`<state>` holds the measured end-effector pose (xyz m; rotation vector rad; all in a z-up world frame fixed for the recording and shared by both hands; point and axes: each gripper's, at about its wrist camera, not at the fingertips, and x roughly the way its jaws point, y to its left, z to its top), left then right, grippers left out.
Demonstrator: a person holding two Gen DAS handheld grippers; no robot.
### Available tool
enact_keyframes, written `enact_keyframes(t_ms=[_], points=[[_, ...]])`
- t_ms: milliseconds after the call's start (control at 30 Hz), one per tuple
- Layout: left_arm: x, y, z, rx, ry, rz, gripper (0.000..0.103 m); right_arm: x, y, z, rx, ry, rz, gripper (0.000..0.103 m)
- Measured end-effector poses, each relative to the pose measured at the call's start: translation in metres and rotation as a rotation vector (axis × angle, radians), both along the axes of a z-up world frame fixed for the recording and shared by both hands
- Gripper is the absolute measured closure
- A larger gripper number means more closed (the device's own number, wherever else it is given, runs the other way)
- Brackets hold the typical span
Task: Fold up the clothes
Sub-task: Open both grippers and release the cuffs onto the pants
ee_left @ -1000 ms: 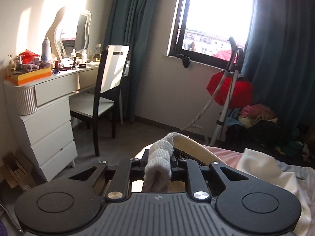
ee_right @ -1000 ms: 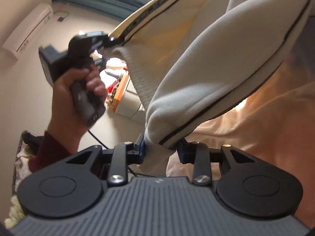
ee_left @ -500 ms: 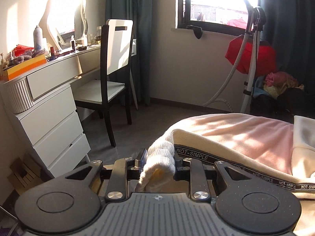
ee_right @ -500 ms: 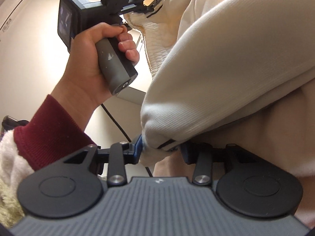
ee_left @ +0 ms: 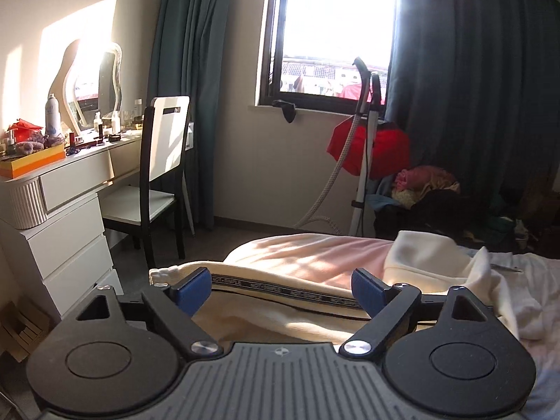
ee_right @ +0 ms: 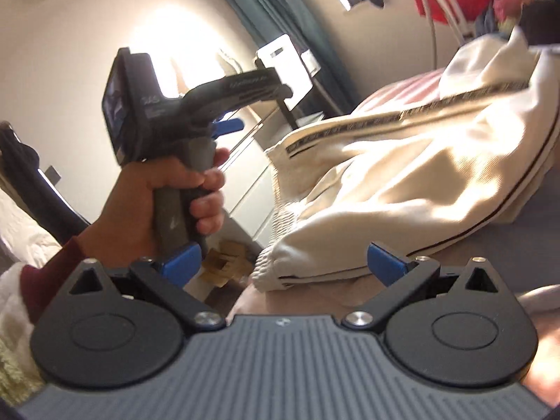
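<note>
A cream garment (ee_left: 280,318) with a black lettered stripe and ribbed cuffs lies on the pink bed cover (ee_left: 308,255). My left gripper (ee_left: 280,288) is open just above it, its blue pads apart and empty. In the right wrist view the same garment (ee_right: 402,182) lies spread on the bed, one ribbed cuff (ee_right: 269,273) just ahead of my right gripper (ee_right: 283,262), which is open and empty. The left gripper (ee_right: 227,126), held in a hand with a dark red sleeve, shows at the left of that view, also open.
A white dresser (ee_left: 59,217) with bottles and a mirror stands at the left, with a black and white chair (ee_left: 157,175) beside it. A garment steamer (ee_left: 364,161) and a pile of clothes (ee_left: 427,189) are under the window. White cloth (ee_left: 490,280) lies on the bed's right.
Both grippers have let go of the garment's cuffs and opened wide. The garment, held up in the air before, now lies on the bed.
</note>
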<state>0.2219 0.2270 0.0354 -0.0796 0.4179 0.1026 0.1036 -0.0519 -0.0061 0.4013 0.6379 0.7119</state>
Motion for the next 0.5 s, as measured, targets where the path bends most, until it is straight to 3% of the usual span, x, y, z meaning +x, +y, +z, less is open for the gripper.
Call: enact_keyframes(t_ms=[67, 200, 367, 500], points=[[-0.023, -0.022, 0.013, -0.017, -0.031, -0.025, 0.005, -0.013, -0.023, 0.024, -0.063, -0.067, -0.056, 0.0], [-0.056, -0.067, 0.029, -0.043, -0.066, -0.065, 0.004, -0.027, -0.063, 0.044, -0.207, -0.167, -0.156, 0.0], [-0.086, -0.125, 0.037, -0.07, -0.09, -0.102, 0.003, -0.049, -0.113, 0.05, -0.305, -0.259, -0.289, 0.0], [-0.087, -0.17, 0.029, -0.037, -0.097, -0.147, 0.002, -0.054, -0.137, 0.033, -0.309, -0.263, -0.366, 0.0]])
